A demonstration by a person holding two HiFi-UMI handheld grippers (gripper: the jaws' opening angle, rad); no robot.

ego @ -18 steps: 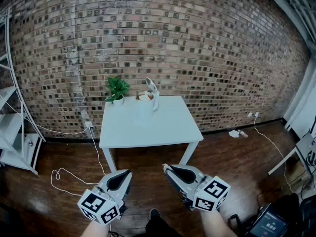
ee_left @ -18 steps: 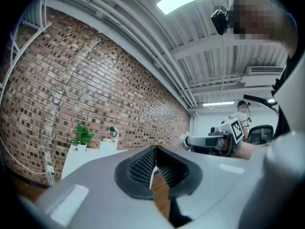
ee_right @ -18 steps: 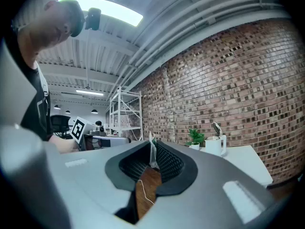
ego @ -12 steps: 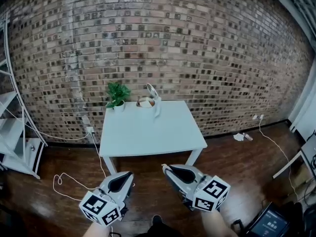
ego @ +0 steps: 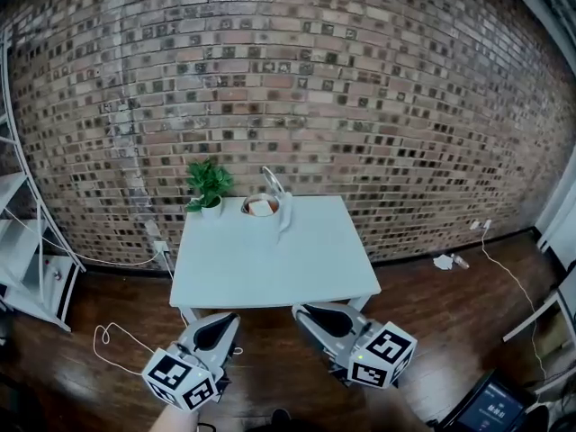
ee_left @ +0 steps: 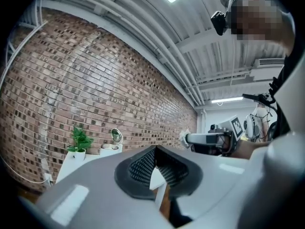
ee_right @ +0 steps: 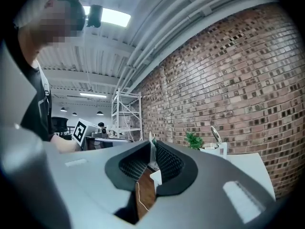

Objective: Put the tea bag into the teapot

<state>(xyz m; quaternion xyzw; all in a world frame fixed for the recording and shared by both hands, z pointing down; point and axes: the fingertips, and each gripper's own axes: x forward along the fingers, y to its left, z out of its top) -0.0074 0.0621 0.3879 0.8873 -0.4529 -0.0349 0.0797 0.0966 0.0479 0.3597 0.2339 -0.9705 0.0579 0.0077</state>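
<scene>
A white teapot [ego: 267, 209] with its lid flipped up stands at the far edge of a white table [ego: 270, 268]; it also shows in the left gripper view [ee_left: 110, 148] and the right gripper view [ee_right: 215, 146]. My right gripper [ego: 300, 310] is held low in front of the table, shut on the tea bag [ee_right: 152, 152]. The bag's white tag [ee_right: 155, 177] and string hang below the jaws. My left gripper [ego: 232, 317] is beside it, shut with nothing between its jaws [ee_left: 155, 150]. Both are well short of the teapot.
A small potted plant [ego: 208, 187] stands left of the teapot. A brick wall runs behind the table. A white shelf unit [ego: 27, 241] is at the left, with a cable [ego: 112, 336] on the wooden floor. A dark device [ego: 493, 407] sits at the bottom right.
The table and teapot have come nearer and sit lower in the head view. Both grippers keep their places and stay shut.
</scene>
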